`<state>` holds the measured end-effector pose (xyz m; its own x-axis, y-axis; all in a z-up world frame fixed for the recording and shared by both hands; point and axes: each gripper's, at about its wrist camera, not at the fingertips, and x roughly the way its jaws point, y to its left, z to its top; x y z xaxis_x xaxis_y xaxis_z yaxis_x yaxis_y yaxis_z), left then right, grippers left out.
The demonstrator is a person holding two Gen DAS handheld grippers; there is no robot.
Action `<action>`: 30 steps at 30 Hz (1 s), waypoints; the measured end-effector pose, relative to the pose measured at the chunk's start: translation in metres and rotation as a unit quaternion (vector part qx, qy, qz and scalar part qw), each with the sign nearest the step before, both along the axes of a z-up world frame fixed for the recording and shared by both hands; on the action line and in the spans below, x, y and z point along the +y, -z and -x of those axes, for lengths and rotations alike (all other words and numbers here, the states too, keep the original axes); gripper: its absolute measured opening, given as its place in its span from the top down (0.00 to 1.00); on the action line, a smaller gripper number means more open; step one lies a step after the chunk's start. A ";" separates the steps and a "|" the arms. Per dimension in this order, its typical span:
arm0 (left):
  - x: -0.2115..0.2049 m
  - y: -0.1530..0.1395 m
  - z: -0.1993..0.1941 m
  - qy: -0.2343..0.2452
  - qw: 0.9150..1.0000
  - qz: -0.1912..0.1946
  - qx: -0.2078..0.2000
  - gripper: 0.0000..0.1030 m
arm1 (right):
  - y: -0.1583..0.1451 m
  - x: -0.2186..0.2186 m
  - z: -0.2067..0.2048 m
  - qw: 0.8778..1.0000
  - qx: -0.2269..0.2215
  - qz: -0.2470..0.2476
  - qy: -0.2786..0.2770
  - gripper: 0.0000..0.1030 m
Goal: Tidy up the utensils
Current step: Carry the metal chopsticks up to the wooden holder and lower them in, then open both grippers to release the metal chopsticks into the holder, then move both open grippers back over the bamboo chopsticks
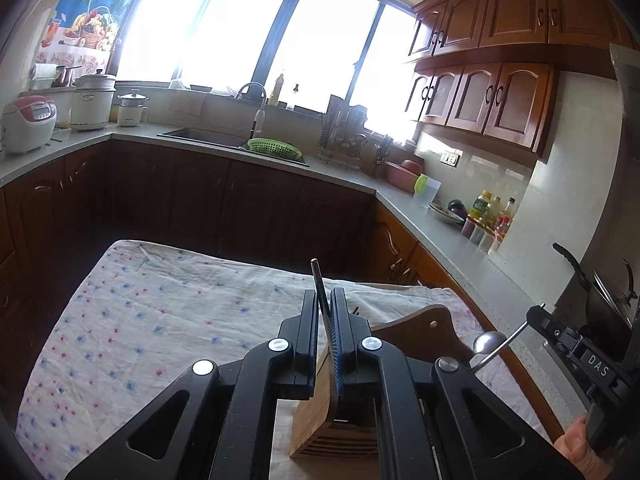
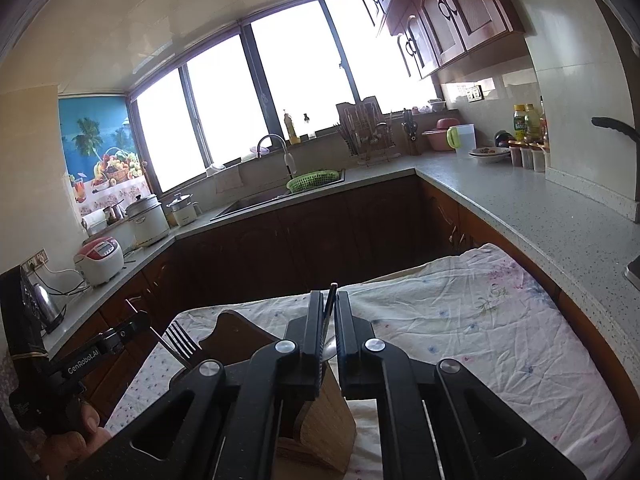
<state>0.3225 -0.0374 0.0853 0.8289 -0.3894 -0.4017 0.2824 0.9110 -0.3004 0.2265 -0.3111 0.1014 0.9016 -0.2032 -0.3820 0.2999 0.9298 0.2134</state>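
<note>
Left gripper (image 1: pixel 325 300) clamped on fork (image 2: pixel 181 340) handle sticking up between its jaws, right gripper (image 2: pixel 329 304) clamped on spoon (image 1: pixel 489 341) handle likewise, both above wooden holder (image 1: pixel 320 424) on floral cloth (image 1: pixel 140 320)

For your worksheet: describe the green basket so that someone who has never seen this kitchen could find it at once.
Start at the big bright window and drop to the sink under the curved tap. The green basket sits at the sink's right end. It is the only bright green, perforated thing there; the dish rack beside it is dark.
</note>
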 end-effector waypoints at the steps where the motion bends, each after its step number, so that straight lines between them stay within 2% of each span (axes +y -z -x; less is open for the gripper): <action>1: 0.004 0.001 0.003 0.000 1.000 -0.001 -0.001 0.95 | 0.000 0.000 0.000 1.000 0.000 0.000 0.000 0.95; 4: 0.004 0.001 0.004 0.005 1.000 -0.006 0.005 0.95 | -0.001 0.000 -0.001 1.000 0.000 -0.004 -0.001 0.94; 6: 0.005 -0.001 0.003 0.016 1.000 0.001 0.016 0.86 | -0.001 -0.001 -0.001 1.000 0.002 -0.008 -0.003 0.90; 7: 0.009 -0.003 0.004 0.014 1.000 0.006 0.018 0.75 | -0.001 -0.001 -0.001 1.000 0.003 -0.011 -0.003 0.90; 8: 0.012 -0.005 0.007 0.007 1.000 0.007 0.018 0.58 | -0.001 -0.002 0.000 1.000 0.002 -0.014 -0.002 0.88; 9: 0.016 -0.008 0.011 0.002 1.000 0.010 0.014 0.51 | -0.002 -0.003 0.002 1.000 -0.001 -0.018 -0.003 0.82; 10: 0.020 -0.010 0.016 -0.002 1.000 0.013 0.008 0.45 | -0.004 -0.005 0.006 1.000 -0.006 -0.024 -0.007 0.66; 11: 0.024 -0.012 0.022 -0.005 1.000 0.013 0.005 0.39 | -0.006 -0.006 0.011 0.999 -0.014 -0.028 -0.007 0.55; 12: 0.027 -0.014 0.028 -0.007 1.000 0.011 0.004 0.34 | -0.008 -0.005 0.018 0.999 -0.025 -0.029 -0.006 0.34; 13: 0.030 -0.014 0.035 -0.011 1.000 0.009 0.002 0.25 | -0.012 -0.004 0.025 0.999 -0.038 -0.027 -0.005 0.19; 14: 0.034 -0.015 0.043 -0.016 1.000 0.007 -0.001 0.20 | -0.015 -0.002 0.033 0.998 -0.050 -0.022 -0.004 0.13; 15: 0.037 -0.015 0.052 -0.019 1.000 0.004 -0.005 0.18 | -0.019 0.000 0.040 0.998 -0.060 -0.019 -0.003 0.02; 16: 0.040 -0.016 0.061 -0.020 1.000 0.000 -0.007 0.15 | -0.022 0.002 0.048 0.998 -0.067 -0.016 -0.003 0.00; 22: 0.051 -0.016 0.122 -0.021 0.999 -0.021 -0.015 0.12 | -0.029 0.017 0.089 0.997 -0.076 -0.009 -0.011 0.00; 30: 0.068 -0.004 0.188 -0.034 0.999 -0.031 -0.004 0.08 | -0.012 0.038 0.137 0.999 -0.043 0.002 -0.010 0.00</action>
